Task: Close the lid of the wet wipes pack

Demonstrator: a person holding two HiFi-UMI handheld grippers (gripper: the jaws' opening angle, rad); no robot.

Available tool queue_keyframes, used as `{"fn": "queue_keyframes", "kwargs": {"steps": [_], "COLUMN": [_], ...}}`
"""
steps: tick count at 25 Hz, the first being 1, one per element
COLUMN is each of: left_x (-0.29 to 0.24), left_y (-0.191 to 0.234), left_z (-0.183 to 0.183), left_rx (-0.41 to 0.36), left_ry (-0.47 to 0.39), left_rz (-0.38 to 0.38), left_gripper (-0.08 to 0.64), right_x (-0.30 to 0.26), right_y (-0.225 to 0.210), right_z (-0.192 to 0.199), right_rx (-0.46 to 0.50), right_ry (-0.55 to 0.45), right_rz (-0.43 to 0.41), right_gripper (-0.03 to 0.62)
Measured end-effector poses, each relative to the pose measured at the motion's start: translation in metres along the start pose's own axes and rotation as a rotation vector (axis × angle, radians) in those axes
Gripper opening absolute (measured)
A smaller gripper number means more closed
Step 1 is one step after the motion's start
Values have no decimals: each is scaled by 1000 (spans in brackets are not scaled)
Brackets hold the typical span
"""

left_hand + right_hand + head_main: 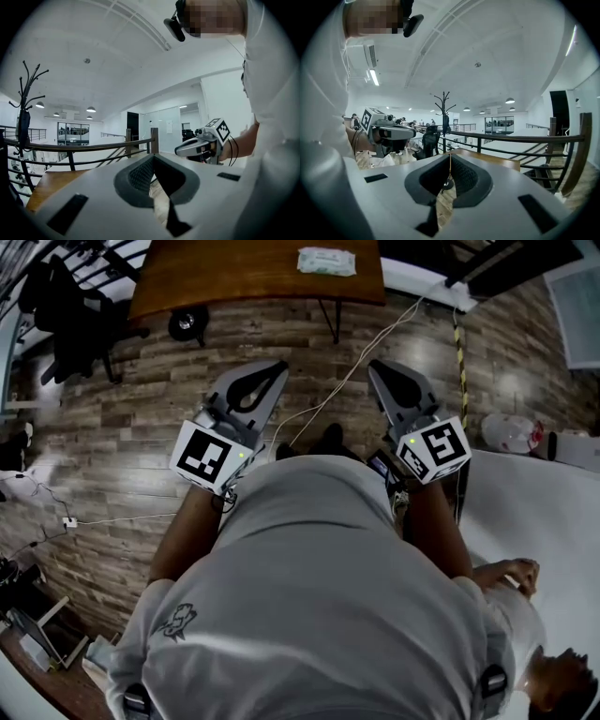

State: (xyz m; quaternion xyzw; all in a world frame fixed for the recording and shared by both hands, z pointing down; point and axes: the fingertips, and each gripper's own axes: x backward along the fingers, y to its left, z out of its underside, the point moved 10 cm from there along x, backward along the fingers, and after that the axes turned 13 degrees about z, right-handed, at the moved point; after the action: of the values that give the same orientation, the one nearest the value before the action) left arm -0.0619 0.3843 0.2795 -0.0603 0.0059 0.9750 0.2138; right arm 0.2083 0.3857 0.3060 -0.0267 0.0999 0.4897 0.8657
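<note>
The wet wipes pack [326,261], pale green and white, lies on the brown wooden table [234,277] at the top of the head view; its lid is too small to make out. Both grippers are held in front of the person's torso over the wood floor, well short of the table. My left gripper [278,367] points toward the table with its jaws shut and nothing between them; its tips [153,157] meet in its own view. My right gripper [378,367] is likewise shut and empty, its tips [450,154] touching. Each gripper view shows the other gripper beside it.
A black office chair [70,315] stands left of the table. A white cable [356,362] runs across the floor between the grippers. A white surface [534,512] and another person [525,615] are at the right. A railing [525,138] and coat rack [443,112] lie beyond the table.
</note>
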Motion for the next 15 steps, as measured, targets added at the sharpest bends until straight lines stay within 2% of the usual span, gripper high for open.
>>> {"fn": "queue_keyframes", "kwargs": {"steps": [8,15], "left_x": [33,45], "left_y": [-2,0], "left_z": [3,5], "left_rx": [-10,-14], "left_ry": [-13,-24], "left_rz": [6,14], "left_gripper": [12,13], "right_x": [5,3], "right_y": [35,47], "right_z": [-2,-6], "right_rx": [-7,1], "right_ry": [-6,-15], "right_rz": [14,23], "right_gripper": [37,37]}}
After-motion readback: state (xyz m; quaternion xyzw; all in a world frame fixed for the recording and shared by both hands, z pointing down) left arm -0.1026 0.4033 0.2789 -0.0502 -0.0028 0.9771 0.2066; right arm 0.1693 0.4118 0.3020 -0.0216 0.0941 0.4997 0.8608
